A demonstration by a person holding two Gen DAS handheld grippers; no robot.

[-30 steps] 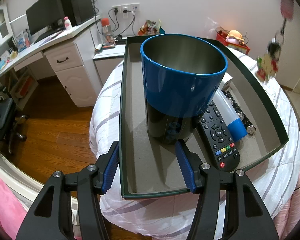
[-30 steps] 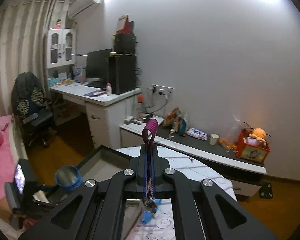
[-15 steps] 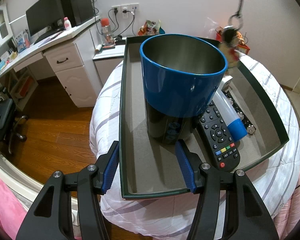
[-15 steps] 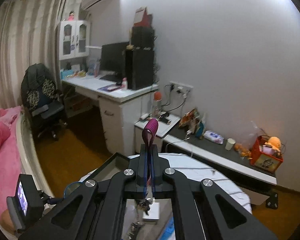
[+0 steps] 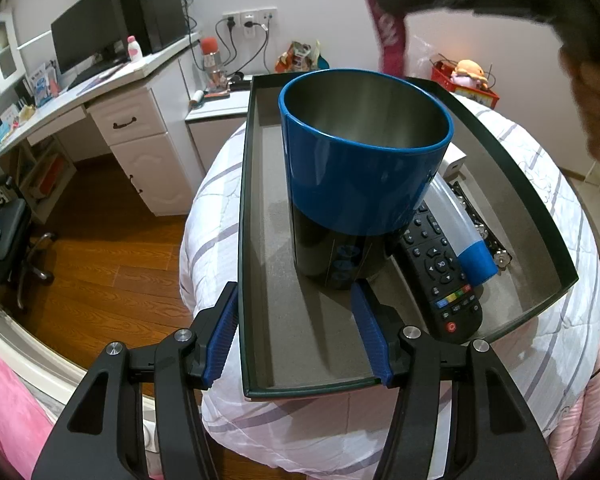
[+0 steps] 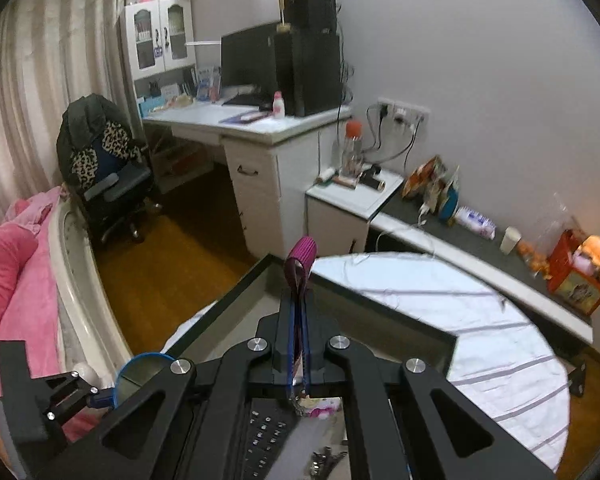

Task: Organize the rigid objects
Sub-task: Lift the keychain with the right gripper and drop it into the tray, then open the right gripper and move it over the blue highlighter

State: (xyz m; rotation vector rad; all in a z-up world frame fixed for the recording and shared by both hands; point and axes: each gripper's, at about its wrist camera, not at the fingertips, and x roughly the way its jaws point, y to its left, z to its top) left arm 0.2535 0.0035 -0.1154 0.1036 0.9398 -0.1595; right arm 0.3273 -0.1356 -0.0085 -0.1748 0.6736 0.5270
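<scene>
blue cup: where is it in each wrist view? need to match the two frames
Left wrist: the blue cup fills the centre, standing upright in the dark tray, just ahead of the open left gripper, left of the remote.
Right wrist: only its rim shows, low at the left edge, beside the right gripper, which is shut on the purple strap.
Shared landmark: the red-capped bottle by the wall sockets.

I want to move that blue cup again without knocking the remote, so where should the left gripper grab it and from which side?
Grip the blue cup low on its dark, narrower base, coming straight in from the near end of the tray, where the open left gripper already faces it. The cup stands upright and flares upward; the remote lies against its right side.
</scene>
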